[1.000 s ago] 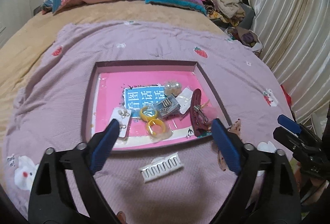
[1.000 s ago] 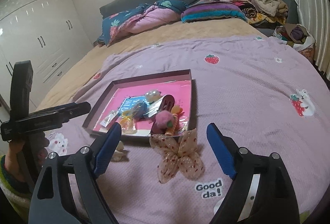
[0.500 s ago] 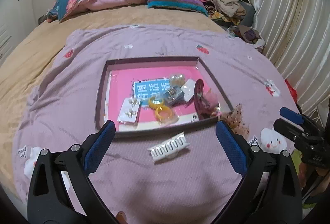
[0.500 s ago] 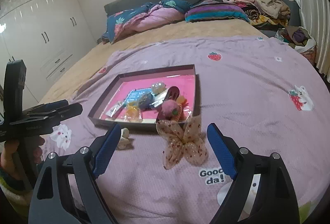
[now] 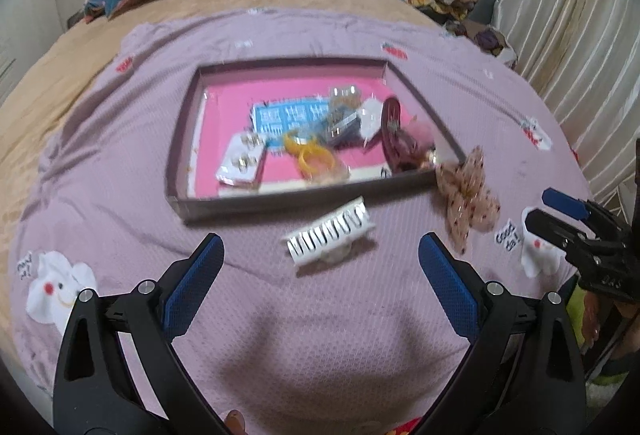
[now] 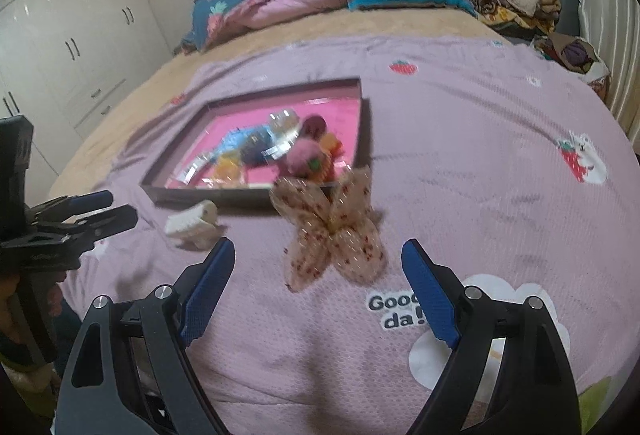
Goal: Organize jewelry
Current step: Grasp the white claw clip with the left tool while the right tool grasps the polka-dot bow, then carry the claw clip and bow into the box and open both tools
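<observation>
Tray (image 5: 182, 139) contents blurred, jumbled, individually indistinct.

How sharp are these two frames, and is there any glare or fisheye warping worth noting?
Left wrist view: motion blur smears the tray contents and the white comb; the left gripper fingers stay crisp; a soft shadow falls on the blanket below. Right wrist view: the bow and tray are blurred, with glare on plastic packets inside; the right gripper is sharp. Both bend strongly at the edges.
</observation>
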Tool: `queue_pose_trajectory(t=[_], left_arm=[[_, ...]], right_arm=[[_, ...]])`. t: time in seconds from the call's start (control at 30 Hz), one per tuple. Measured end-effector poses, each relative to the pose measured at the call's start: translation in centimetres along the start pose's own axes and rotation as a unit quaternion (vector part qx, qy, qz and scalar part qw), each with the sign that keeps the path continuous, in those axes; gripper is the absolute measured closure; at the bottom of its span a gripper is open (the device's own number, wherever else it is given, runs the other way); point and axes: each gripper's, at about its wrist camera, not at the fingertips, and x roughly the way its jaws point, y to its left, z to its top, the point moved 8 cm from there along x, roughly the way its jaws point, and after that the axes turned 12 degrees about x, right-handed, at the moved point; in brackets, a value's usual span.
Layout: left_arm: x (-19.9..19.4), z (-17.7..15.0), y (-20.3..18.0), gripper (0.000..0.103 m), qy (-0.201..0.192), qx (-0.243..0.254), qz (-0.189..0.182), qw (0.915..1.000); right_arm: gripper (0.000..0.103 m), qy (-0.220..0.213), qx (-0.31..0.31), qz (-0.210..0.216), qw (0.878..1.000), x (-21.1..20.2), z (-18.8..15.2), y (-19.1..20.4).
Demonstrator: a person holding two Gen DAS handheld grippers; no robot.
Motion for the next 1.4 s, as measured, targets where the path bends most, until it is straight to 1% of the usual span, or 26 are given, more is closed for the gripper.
queue_pose_trajectory(t=[0.17, 0.27, 0.33, 0.4, 0.47, 0.53, 0.57, 0.6, 0.63, 0.67, 0.7, 0.73, 0.8, 0.97, 1.2, 1.33, 1.4], left_arm=[[2.7, -1.3, -0.5, 0.012, 0.027, 0.007, -0.010, 0.9996], [4.4, -1.6, -0.5, 0.012, 0.041, 0.015, -0.005, 0.9990], [5.5, -1.7, -0.4, 0.012, 0.049, 0.023, 0.000, 0.9985], [6.3, -1.7, -0.4, 0.012, 0.052, 0.029, 0.001, 0.9982], [7.1, -1.6, -0.4, 0.012, 0.055, 0.036, 0.003, 0.9978], [7.6, -1.5, -0.3, 0.012, 0.054, 0.037, 0.003, 0.9978], [7.8, -1.4, -0.3, 0.012, 0.054, 0.036, 0.002, 0.9979], [7.9, -1.4, -0.2, 0.017, 0.055, 0.035, 0.001, 0.9979], [8.2, -1.3, -0.2, 0.029, 0.057, 0.034, -0.003, 0.9978], [8.4, -1.3, -0.2, 0.037, 0.060, 0.035, -0.005, 0.9976], [8.5, -1.3, -0.3, 0.050, 0.063, 0.035, -0.005, 0.9974], [8.6, -1.4, -0.3, 0.058, 0.065, 0.037, -0.004, 0.9972], [8.7, -1.5, -0.4, 0.062, 0.068, 0.040, -0.006, 0.9969], [7.7, -1.8, -0.9, 0.069, 0.063, 0.038, -0.020, 0.9971], [5.2, -1.8, -1.1, 0.078, 0.040, 0.022, -0.041, 0.9981], [2.9, -1.4, -0.6, 0.083, 0.017, 0.011, -0.044, 0.9988], [2.1, -0.7, -0.3, 0.084, 0.007, 0.008, -0.038, 0.9992]], right_arm=[[0.018, 0.024, 0.007, -0.009, 1.000, 2.5, -0.5, -1.2], [0.018, 0.045, 0.011, -0.013, 0.999, 4.7, -0.8, -1.7], [0.018, 0.052, 0.005, -0.021, 0.998, 5.8, -0.8, -1.8], [0.018, 0.065, 0.006, -0.025, 0.998, 7.2, -0.8, -1.9], [0.019, 0.074, 0.016, -0.017, 0.997, 8.2, -0.8, -2.0], [0.033, 0.076, 0.019, -0.018, 0.997, 9.1, -0.8, -2.0], [0.043, 0.076, 0.017, -0.018, 0.997, 9.3, -0.8, -1.9], [0.051, 0.074, 0.013, -0.016, 0.997, 9.4, -0.8, -1.8], [0.056, 0.072, 0.012, -0.013, 0.997, 9.3, -0.7, -1.7], [0.067, 0.068, 0.010, -0.011, 0.998, 9.2, -0.7, -1.5], [0.077, 0.067, 0.008, -0.009, 0.998, 9.0, -0.7, -1.5], [0.080, 0.066, 0.008, -0.005, 0.998, 8.8, -0.7, -1.5], [0.087, 0.063, 0.009, 0.001, 0.998, 8.2, -0.8, -1.4], [0.094, 0.048, 0.003, 0.014, 0.999, 6.1, -0.8, -0.8], [0.094, 0.027, -0.011, 0.040, 0.999, 2.8, -0.4, 0.9], [0.094, 0.013, -0.019, 0.051, 0.998, 1.2, 0.2, 1.9], [0.094, 0.005, -0.023, 0.054, 0.998, 0.6, 0.7, 2.4]])
